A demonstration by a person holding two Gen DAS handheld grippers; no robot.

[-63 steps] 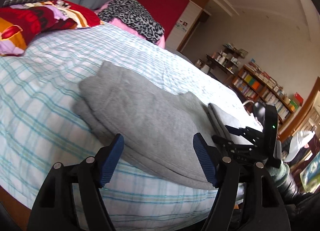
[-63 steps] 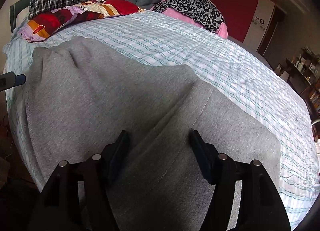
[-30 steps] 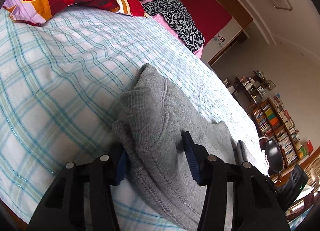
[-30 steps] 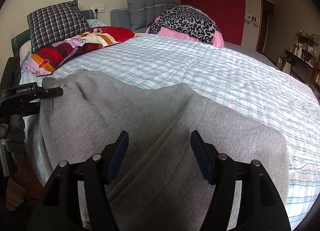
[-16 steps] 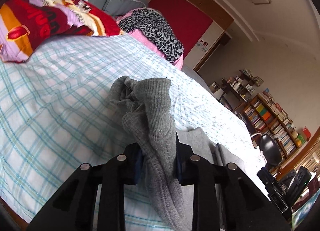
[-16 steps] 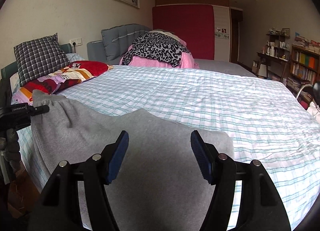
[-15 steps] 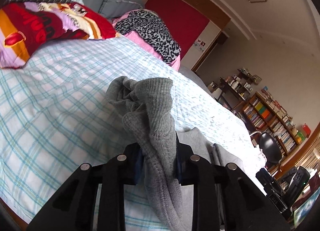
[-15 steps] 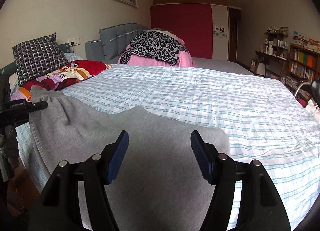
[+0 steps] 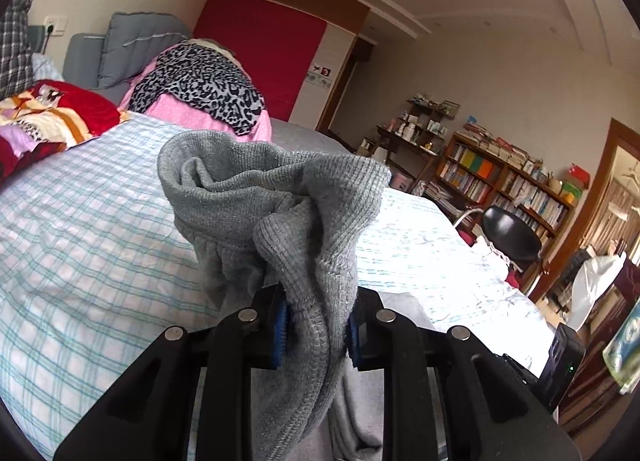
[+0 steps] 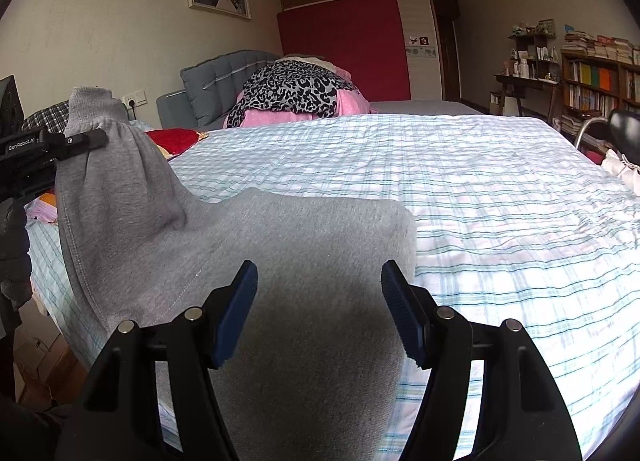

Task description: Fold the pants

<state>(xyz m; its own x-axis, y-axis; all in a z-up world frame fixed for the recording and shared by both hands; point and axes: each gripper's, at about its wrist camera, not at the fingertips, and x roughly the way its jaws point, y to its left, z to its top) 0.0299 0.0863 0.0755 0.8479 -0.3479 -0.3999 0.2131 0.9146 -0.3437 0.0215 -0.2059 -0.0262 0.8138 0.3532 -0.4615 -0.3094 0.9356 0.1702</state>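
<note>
Grey pants (image 10: 280, 261) lie on the checked bedsheet (image 10: 500, 201), with one ribbed end (image 9: 280, 197) lifted off the bed. My left gripper (image 9: 316, 325) is shut on that bunched ribbed end, which rises above its blue pads. The right wrist view shows the left gripper (image 10: 76, 141) at the far left, holding the raised cloth (image 10: 112, 165) up over the bed's edge. My right gripper (image 10: 320, 313) stands open just above the flat part of the pants, nothing between its fingers.
Pillows (image 9: 52, 117) and a leopard-print cloth on a pink heap (image 10: 296, 93) sit at the bed's head. A black chair (image 9: 512, 237), bookshelves (image 9: 520, 185) and a desk stand past the bed's right side. A gloved hand (image 10: 12, 237) holds the left gripper.
My left gripper closed on the ribbed end of the pants and lifted it off the bed. The right gripper drew back along the pants and stayed open.
</note>
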